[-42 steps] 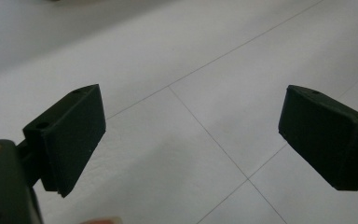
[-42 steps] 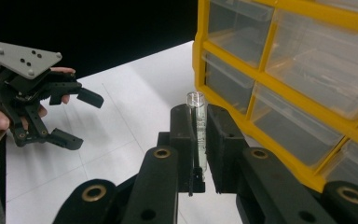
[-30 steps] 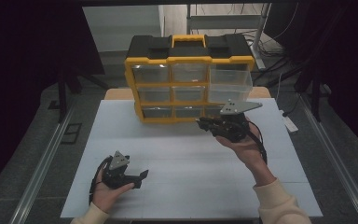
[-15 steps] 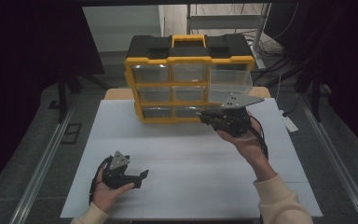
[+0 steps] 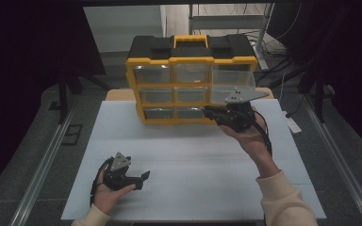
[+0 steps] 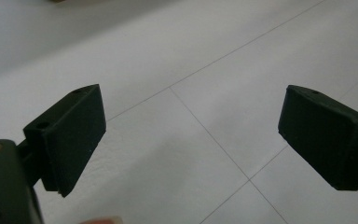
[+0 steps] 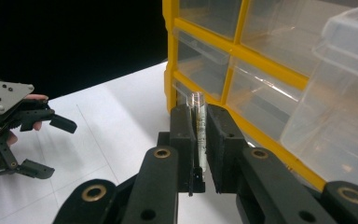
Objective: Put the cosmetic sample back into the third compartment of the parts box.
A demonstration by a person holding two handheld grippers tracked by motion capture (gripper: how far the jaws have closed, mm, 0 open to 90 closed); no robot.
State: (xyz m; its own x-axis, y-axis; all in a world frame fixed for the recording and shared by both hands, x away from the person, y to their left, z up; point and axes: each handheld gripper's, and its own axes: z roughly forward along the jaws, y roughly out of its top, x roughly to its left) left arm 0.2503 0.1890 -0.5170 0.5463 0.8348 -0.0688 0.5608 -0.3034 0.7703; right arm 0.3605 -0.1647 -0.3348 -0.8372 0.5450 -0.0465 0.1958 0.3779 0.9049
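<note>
- Tongs on the right (image 7: 199, 140) are clenched on a thin clear plastic lip (image 7: 197, 122), which looks like the front edge of a see-through drawer belonging to the yellow and black drawer cabinet (image 5: 192, 84).
- That grip on the lip is probably for sliding the drawer along its slot; which way cannot be told.
- The cabinet stands upright just beyond these tongs, at the far side of the white desk (image 5: 193, 155); its bottom row lies level with the jaws.
- A larger clear drawer (image 7: 340, 88) juts out of the cabinet, close beside the right tongs.
- The right forearm reaches forward, hand under the tool, jaws pointing level toward the cabinet's lower right corner.
- The left tongs (image 5: 143, 179) are released, jaws wide apart with bare desk between them, well apart from the cabinet.
- The left hand (image 5: 109, 194) rests low on the desk, palm up, cradling its tool, apparently waiting.
</note>
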